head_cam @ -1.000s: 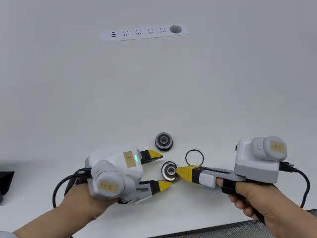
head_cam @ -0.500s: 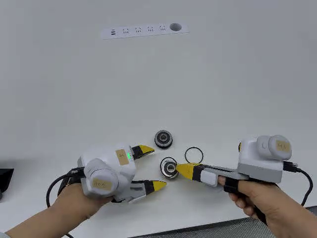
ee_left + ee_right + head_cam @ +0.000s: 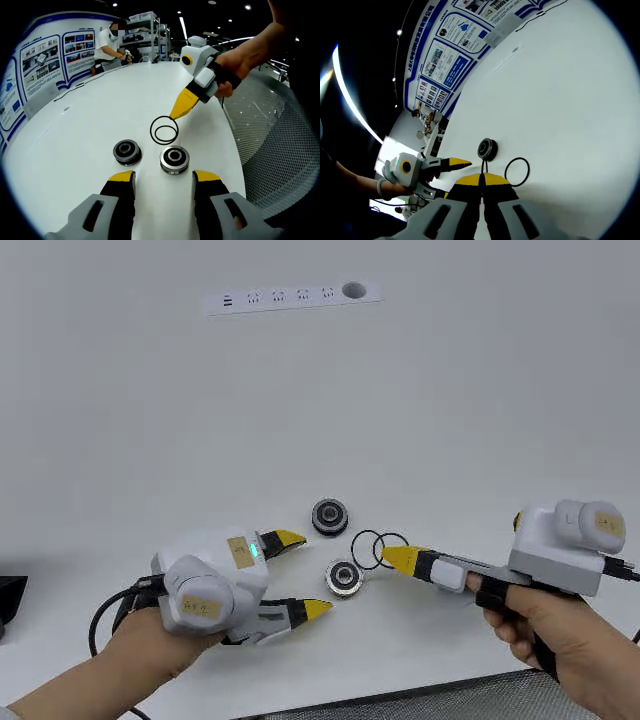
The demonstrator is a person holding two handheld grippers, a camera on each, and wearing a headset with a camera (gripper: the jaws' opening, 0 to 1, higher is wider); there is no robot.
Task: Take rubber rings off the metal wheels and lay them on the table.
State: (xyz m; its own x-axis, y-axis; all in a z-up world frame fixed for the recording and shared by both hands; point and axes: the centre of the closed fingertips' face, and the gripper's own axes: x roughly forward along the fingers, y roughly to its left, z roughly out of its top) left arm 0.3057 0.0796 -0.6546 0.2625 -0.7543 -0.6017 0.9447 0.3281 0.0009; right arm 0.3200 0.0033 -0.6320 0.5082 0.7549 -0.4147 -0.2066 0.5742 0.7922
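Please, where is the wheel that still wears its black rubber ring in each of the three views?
Head view: the ringed wheel lies just below centre, beyond the bare wheel.
Left gripper view: the wheel sits low, left of centre, beside the bare wheel.
Right gripper view: the wheel sits just above the right tool and its yellow tips.
Shared landmark: the right tool, yellow-tipped, seen in all three.

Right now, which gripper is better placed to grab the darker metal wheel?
Left. The left gripper is open with the darker wheel just ahead of its jaws. The right gripper is shut, its tip at the rubber rings on the table.
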